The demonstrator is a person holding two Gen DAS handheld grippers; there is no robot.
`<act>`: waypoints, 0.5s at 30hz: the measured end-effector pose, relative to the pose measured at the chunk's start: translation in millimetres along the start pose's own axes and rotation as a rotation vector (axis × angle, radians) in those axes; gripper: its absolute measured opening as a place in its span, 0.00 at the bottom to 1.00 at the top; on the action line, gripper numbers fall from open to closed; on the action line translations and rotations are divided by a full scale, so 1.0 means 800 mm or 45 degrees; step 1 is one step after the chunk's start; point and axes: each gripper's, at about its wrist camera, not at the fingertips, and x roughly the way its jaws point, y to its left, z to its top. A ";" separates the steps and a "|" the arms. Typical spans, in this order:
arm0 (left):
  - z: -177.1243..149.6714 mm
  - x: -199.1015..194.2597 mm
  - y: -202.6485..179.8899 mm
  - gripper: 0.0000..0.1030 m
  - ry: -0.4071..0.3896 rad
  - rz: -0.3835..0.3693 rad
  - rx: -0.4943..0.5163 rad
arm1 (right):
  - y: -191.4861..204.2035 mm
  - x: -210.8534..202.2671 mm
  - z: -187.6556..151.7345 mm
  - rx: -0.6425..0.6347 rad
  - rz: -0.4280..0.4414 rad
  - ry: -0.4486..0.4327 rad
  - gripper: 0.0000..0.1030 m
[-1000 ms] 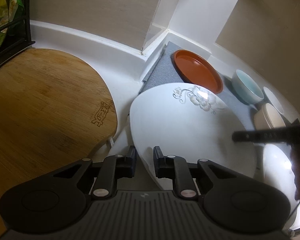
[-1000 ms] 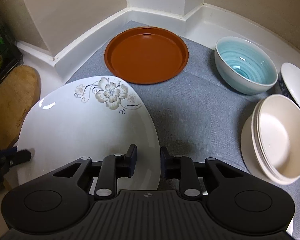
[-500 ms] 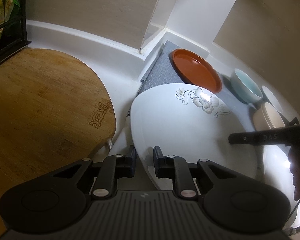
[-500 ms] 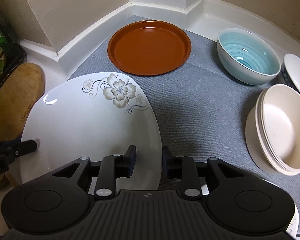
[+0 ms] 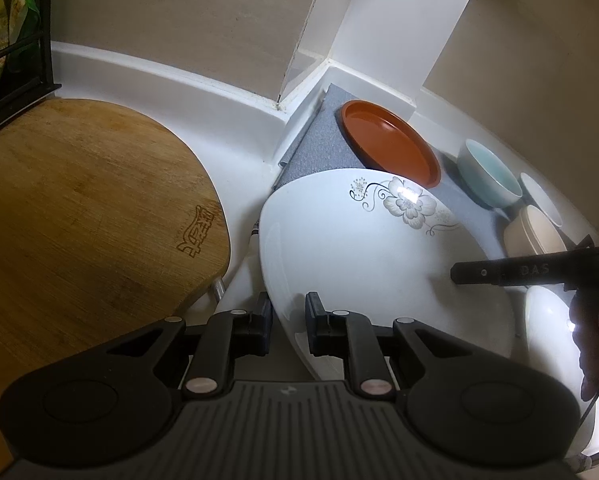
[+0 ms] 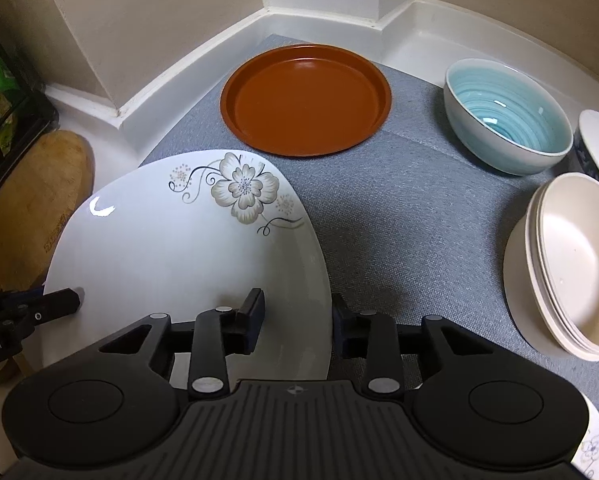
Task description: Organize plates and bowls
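- The right tongs (image 6: 295,320) have just been opening: their jaws now stand spread either side of the white flowered plate's (image 6: 187,248) near rim, with the rim between them but no longer pinched.
- The left tongs (image 5: 286,320) are pinching the plate's opposite edge, jaws close on the rim.
- The plate lies partly on the grey mat (image 6: 411,216) and partly over the white counter (image 5: 235,152), just in front of the brown plate (image 6: 305,98).
- A blue bowl (image 6: 507,120) and stacked cream bowls (image 6: 571,264) wait at the right of the mat; a wooden board (image 5: 87,208) lies to the left.
- Judged from this, the plate's hold is passing to one side, or it is being set down; stacking on the brown plate is not yet done.
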 end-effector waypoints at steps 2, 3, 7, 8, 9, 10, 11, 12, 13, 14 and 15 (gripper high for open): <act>0.001 -0.002 0.000 0.17 -0.003 0.003 -0.002 | 0.000 -0.003 -0.003 0.003 -0.014 -0.019 0.30; 0.001 -0.003 0.000 0.17 -0.006 0.008 -0.001 | 0.001 -0.006 -0.004 -0.001 -0.024 -0.028 0.29; 0.003 -0.005 0.002 0.17 -0.012 0.018 0.004 | 0.000 -0.011 -0.011 0.010 -0.010 -0.041 0.26; 0.003 -0.004 0.002 0.17 -0.010 0.018 0.006 | 0.000 -0.012 -0.012 0.013 -0.007 -0.044 0.26; 0.004 -0.004 0.002 0.17 -0.009 0.019 0.007 | 0.000 -0.013 -0.014 0.013 -0.006 -0.050 0.26; 0.004 -0.003 0.002 0.17 -0.007 0.019 0.006 | 0.001 -0.013 -0.015 0.014 -0.007 -0.056 0.26; 0.005 -0.003 0.003 0.17 -0.004 0.020 0.005 | 0.001 -0.014 -0.015 0.021 -0.007 -0.059 0.25; 0.006 -0.002 0.004 0.17 -0.001 0.020 -0.001 | 0.001 -0.014 -0.016 0.028 -0.004 -0.061 0.25; 0.007 -0.001 0.005 0.17 0.003 0.017 -0.012 | 0.000 -0.015 -0.016 0.037 0.000 -0.065 0.24; 0.007 0.000 0.007 0.17 0.007 0.010 -0.027 | -0.001 -0.016 -0.017 0.048 0.006 -0.067 0.23; 0.008 0.000 0.011 0.16 0.012 0.000 -0.046 | -0.003 -0.018 -0.017 0.058 0.015 -0.070 0.22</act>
